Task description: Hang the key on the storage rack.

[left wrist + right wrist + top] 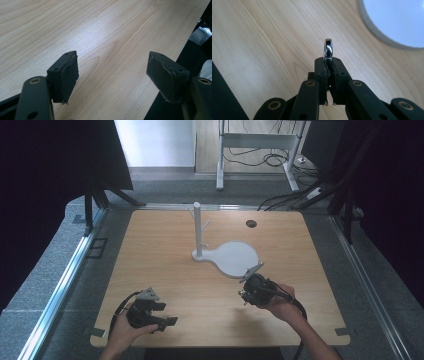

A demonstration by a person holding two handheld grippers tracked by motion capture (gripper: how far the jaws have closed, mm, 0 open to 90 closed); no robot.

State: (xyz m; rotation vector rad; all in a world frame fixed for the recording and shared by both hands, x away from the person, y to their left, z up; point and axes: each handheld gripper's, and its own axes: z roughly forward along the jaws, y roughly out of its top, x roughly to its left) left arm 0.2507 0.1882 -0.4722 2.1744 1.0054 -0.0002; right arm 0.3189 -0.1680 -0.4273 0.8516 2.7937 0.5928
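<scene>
Chrome glints from the ring [328, 49] pinched edge-on between the jaws of the right gripper [328, 62], only its upper arc poking clear above the pads, so the hold looks slim: a small twist or a knock could let the smooth metal slip out and roll across the worktop [165, 250]. The left gripper [112, 75] hovers nearer the person's edge with its jaws wide apart and nothing between them, too far off to catch a dropped ring. In the high view the right gripper [246, 292] sits just short of the grey round base [235, 259] of the stand [197, 227], whose thin pegs [205, 225] would be easy to miss or bump. The ring's lower half is hidden in the pads, it is too small to make out from above, and the base is cut off in the right gripper view.
</scene>
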